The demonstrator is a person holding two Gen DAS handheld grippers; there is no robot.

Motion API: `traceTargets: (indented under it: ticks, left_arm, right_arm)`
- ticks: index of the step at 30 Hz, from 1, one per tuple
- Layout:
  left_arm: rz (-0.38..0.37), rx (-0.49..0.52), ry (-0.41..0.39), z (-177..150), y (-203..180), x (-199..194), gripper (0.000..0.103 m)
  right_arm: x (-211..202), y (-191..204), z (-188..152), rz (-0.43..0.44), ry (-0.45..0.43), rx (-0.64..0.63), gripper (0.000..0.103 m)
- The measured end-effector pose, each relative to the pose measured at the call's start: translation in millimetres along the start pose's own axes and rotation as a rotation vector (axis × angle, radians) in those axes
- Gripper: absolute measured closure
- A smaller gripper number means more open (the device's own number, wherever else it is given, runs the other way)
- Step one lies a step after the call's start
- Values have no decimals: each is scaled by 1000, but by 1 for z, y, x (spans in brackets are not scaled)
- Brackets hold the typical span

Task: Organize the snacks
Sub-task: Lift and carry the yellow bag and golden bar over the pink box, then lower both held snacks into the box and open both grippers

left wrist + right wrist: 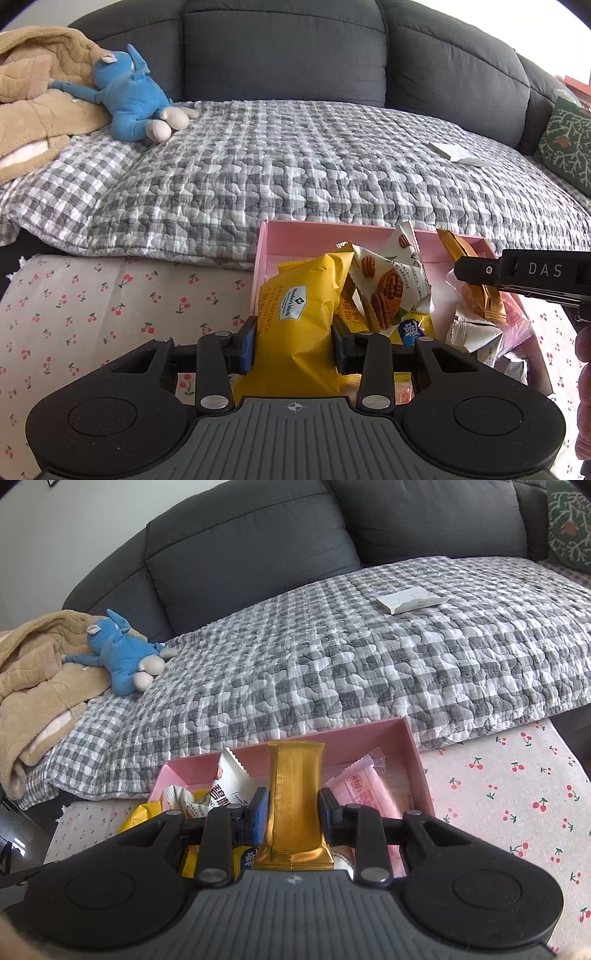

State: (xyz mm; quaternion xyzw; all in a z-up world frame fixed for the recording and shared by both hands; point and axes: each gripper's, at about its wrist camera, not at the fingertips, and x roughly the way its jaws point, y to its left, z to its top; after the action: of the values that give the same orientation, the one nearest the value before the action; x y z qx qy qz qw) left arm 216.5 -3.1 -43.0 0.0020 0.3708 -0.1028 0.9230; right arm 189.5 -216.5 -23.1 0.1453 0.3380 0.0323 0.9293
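My left gripper [293,341] is shut on a yellow waffle-sandwich packet [295,314], held over the near left end of the pink box [295,230]. In that box lie a white pecan packet [388,280], an orange packet [476,291] and a pink one. My right gripper [291,814] is shut on a gold bar packet [293,797], upright above the same pink box [413,749]. A pink wrapped snack [365,794], a white packet [227,775] and yellow packets [142,818] lie beneath it. The right gripper's black body [528,275] shows at the right edge of the left wrist view.
The box stands on a cherry-print cloth [92,314] before a grey sofa with a checked quilt [295,166]. On the quilt lie a blue plush toy [129,96], a tan blanket [33,92] and a small white pack [410,599]. A green cushion [569,144] sits far right.
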Motion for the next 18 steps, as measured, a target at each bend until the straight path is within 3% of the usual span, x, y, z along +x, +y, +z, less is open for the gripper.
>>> traceTargets:
  ticks: [4,7,12,15,18]
  left_arm:
    - [-27,-2,-14,0,-1,4,65]
    - [-52,5,18,-1,0,15,58]
    - [-74,-10,19,-8,1,16,55]
    - [-75,23,5,-11,-4,9,50]
    - [-65,59,-17,-14,-8,-2,37]
  right_arm:
    - [1,1,3,-27,-5,-20,76]
    - [-2,1,4,-31,-14,-21,71]
    - [-13,2,0,-21,-26,-29,54]
    - [-22,4,-1,-20,-33,-68,48]
    - [-31,5,-3,-16,-40,-94,42]
